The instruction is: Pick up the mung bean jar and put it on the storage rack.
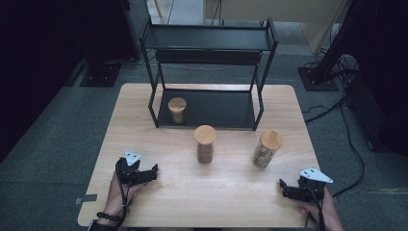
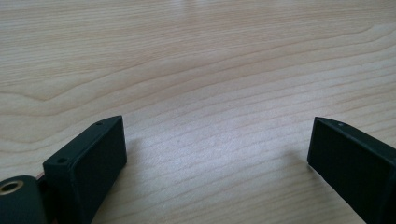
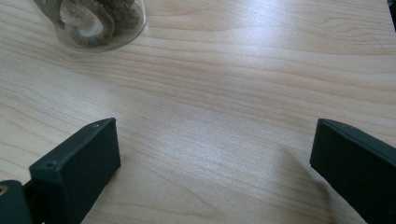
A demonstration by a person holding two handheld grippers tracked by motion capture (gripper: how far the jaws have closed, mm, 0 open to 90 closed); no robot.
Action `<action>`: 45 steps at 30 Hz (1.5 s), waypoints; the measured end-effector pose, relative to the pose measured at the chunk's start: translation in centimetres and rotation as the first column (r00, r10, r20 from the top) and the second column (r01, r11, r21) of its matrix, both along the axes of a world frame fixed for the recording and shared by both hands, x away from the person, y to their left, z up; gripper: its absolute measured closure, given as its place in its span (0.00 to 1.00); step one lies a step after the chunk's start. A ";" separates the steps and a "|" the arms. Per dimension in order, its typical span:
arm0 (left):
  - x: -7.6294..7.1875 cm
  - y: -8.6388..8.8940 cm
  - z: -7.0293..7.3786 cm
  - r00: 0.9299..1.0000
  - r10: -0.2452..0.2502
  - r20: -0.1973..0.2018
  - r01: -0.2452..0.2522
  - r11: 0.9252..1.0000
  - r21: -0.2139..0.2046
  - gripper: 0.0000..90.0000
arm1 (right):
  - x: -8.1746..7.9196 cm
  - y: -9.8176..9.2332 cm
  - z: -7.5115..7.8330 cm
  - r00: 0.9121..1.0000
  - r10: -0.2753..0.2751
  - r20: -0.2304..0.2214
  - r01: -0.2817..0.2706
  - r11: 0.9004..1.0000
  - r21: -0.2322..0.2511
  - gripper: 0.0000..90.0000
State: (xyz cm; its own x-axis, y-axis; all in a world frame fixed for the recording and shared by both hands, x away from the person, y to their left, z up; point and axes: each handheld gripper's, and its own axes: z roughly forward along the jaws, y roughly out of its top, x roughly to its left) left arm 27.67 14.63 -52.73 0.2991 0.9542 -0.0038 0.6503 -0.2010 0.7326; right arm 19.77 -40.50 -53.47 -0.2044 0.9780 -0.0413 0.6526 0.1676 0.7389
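Three glass jars with wooden lids stand on the wooden table (image 1: 207, 197). One jar (image 1: 177, 110) sits on the lower shelf of the black rack (image 1: 211, 41). A second jar (image 1: 205, 144) with dark contents stands mid-table. A third jar (image 1: 266, 149) (image 3: 91, 21), holding pale dried slices, stands to the right. My left gripper (image 1: 155, 172) (image 2: 217, 140) rests near the front left, open, with bare wood between its jaws. My right gripper (image 1: 282, 186) (image 3: 215, 144) rests at the front right, open and holding nothing, with the third jar's base ahead of it to the left.
The two-tier black rack stands at the table's far side, its top shelf bare. Cables and stand bases (image 1: 317, 77) lie on the grey floor around the table. The table's front edge is close behind both hands.
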 end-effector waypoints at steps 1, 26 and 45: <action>-0.1 0.1 0.0 1.000 -0.001 0.000 0.001 1.000 -0.001 0.05 | 0.0 0.0 0.0 1.000 0.000 0.000 0.000 1.000 0.000 0.01; -1.8 1.9 0.0 1.000 0.014 0.000 -0.014 1.000 -0.021 0.05 | 0.0 0.0 0.0 1.000 -0.008 0.002 0.008 1.000 -0.003 0.01; -3.5 3.5 0.0 1.000 0.019 0.001 -0.019 0.999 -0.051 0.05 | -0.1 0.1 0.0 1.000 -0.010 0.008 0.010 1.000 -0.011 0.01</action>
